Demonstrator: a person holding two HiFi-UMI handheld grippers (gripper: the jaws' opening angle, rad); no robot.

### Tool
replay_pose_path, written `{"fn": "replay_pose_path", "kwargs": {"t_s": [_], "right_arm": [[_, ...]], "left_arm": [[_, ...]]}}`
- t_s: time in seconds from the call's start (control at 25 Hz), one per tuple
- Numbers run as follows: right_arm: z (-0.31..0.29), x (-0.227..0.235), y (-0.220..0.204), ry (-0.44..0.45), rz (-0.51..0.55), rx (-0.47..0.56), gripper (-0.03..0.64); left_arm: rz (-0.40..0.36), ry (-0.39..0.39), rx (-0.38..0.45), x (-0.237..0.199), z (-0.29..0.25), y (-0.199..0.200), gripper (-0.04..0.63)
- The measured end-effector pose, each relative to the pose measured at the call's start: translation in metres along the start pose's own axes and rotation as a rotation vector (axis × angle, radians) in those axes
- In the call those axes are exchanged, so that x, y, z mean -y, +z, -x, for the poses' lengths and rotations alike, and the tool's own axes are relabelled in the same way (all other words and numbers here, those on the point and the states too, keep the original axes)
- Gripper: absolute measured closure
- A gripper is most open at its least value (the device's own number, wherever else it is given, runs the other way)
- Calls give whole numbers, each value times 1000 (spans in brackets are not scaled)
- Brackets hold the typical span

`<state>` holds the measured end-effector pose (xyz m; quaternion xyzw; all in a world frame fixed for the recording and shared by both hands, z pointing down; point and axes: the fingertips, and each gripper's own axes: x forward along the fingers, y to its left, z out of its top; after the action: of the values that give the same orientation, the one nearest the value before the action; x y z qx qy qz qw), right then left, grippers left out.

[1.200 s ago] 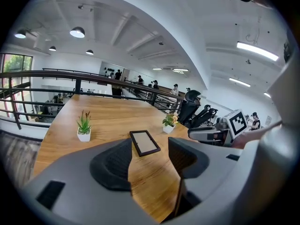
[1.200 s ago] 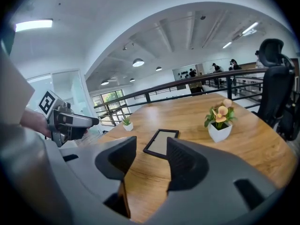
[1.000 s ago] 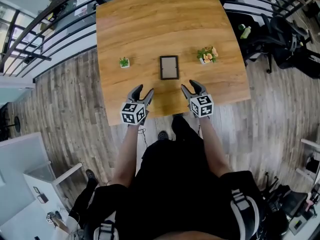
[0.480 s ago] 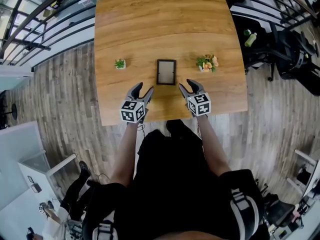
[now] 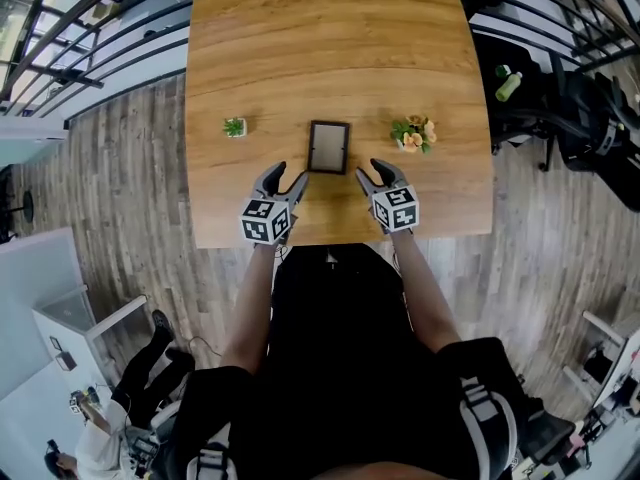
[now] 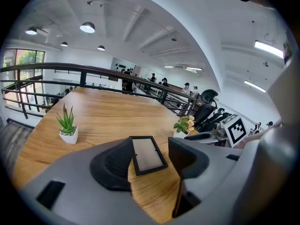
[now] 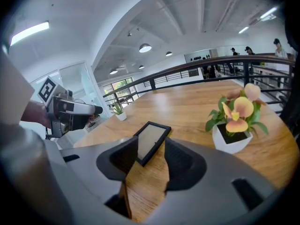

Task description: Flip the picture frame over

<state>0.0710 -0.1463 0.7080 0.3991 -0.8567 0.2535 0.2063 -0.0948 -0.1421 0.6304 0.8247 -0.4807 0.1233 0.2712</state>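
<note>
The picture frame [image 5: 328, 147] lies flat on the counter [image 5: 330, 48], at one o'clock from the left hand-held gripper [image 5: 287, 176] and eleven o'clock from the right hand-held gripper [image 5: 368, 172]. Both are released, clear of it and empty. The right one's jaws have just been closing.

No words, numbers or brand names could be read anywhere. The only sign-like marks were black-and-white coded square markers [image 5: 266, 222], without letters, on the left gripper [image 5: 290, 174] and right gripper [image 5: 372, 170].
</note>
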Motion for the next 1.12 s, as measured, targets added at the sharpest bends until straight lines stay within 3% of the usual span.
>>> {"fn": "replay_pose_path", "kwargs": {"t_s": [0.64,1.12], "right_arm": [[-36,-8,-27,56,-30,-75,449],[-76,-1,-32,10,-64,-96,476]], "left_arm": [[67,70,-20,-20,-1,-21,351],[74,61,-37,-26,-3,-31,351]]}}
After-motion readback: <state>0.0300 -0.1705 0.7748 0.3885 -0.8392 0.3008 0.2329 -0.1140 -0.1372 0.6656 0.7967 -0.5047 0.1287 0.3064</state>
